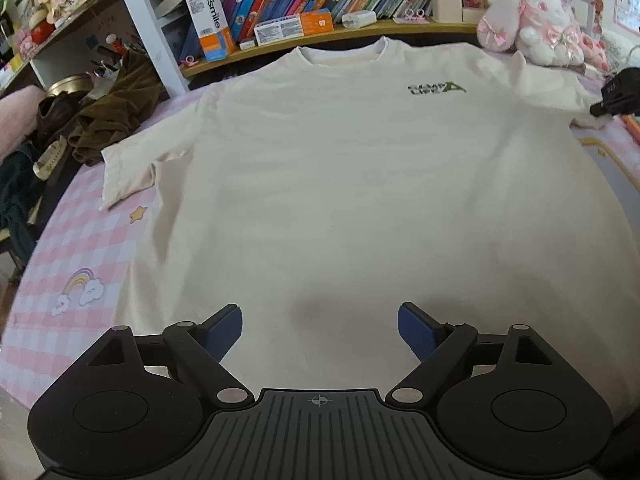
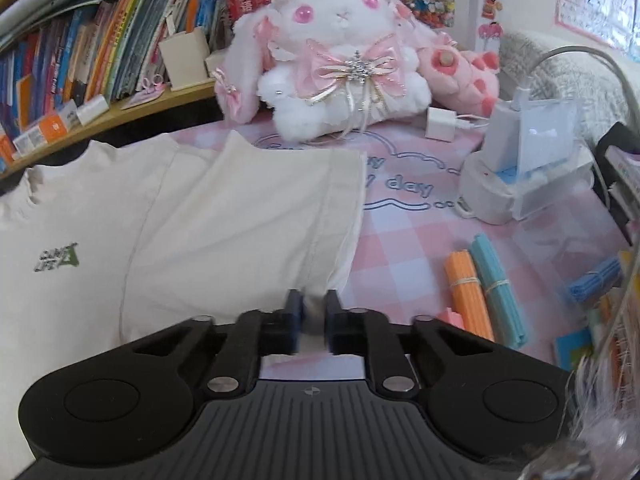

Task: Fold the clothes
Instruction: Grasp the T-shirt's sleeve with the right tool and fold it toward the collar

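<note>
A cream T-shirt point(image 1: 320, 180) with a small green chest logo point(image 1: 436, 89) lies face up and flat on a pink checked cloth point(image 1: 80, 248), collar toward the bookshelf. My left gripper point(image 1: 320, 330) hovers open over the shirt's lower middle, with nothing between its blue pads. In the right wrist view, my right gripper point(image 2: 313, 312) is shut on the lower corner of the shirt's right sleeve point(image 2: 260, 216), and cloth shows between its pads. The right gripper point(image 1: 618, 96) also shows as a black shape at that sleeve in the left wrist view.
A pink and white plush rabbit point(image 2: 340, 60) sits behind the sleeve. An orange stick bundle point(image 2: 468, 292), a blue one point(image 2: 498, 284), a white charger point(image 2: 440, 124) and a white device point(image 2: 520, 168) lie to the right. Brown clothing point(image 1: 112, 112) is piled at the left, under a bookshelf point(image 1: 320, 36).
</note>
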The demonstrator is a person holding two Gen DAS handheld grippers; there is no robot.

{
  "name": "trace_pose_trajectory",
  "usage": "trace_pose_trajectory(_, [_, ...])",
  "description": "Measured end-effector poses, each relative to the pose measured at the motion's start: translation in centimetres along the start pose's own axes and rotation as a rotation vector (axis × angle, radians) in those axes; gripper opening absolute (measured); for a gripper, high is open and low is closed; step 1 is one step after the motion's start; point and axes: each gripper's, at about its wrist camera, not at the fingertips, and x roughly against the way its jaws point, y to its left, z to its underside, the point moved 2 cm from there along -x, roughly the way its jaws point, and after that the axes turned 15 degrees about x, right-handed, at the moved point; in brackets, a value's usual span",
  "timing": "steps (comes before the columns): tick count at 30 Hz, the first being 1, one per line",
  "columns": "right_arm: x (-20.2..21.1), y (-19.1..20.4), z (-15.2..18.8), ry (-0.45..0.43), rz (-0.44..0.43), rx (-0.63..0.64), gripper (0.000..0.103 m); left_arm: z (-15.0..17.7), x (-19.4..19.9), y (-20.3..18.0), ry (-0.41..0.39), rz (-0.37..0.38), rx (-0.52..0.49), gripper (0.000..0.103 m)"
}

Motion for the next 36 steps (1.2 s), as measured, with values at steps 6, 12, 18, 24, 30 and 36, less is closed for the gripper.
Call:
trace_pose_trajectory(6, [1.4, 1.7, -3.8, -0.046, 0.055, 0.043, 0.008, -0.1, 0.3, 1.4, -0.043, 0.033, 0.007, 0.087])
trace_pose_trajectory(12, [3.4, 11.1, -9.5, -0.168, 0.062, 0.355, 0.007, -0.2, 0.7, 4.2, -0.070, 0.037, 0.044, 0.087])
trace_pose_trajectory(18, [2.3, 22.1, -8.1, -0.130, -0.147, 0.553, 0.051, -0.1, 0.9, 7.3, -0.084, 0.031, 0.084, 0.087])
trace_pose_trajectory(24, [2.5, 23.1, -4.6, -0.065, -0.261, 0.441, 0.060, -0.2, 0.4, 10.1, -0.074, 0.022, 0.127, 0.088])
trace_pose_trajectory(30, [1.4, 18.5, -6.5, -0.073, -0.228, 0.192, 0.060, -0.4, -0.4, 10.4, -0.051, 0.046, 0.091, 0.088])
trace_pose_trajectory(36, [-3.2, 13.7, -8.5, -0.005, -0.222, -0.148, 0.061, -0.2, -0.1, 10.0, -0.063, 0.053, 0.025, 0.088])
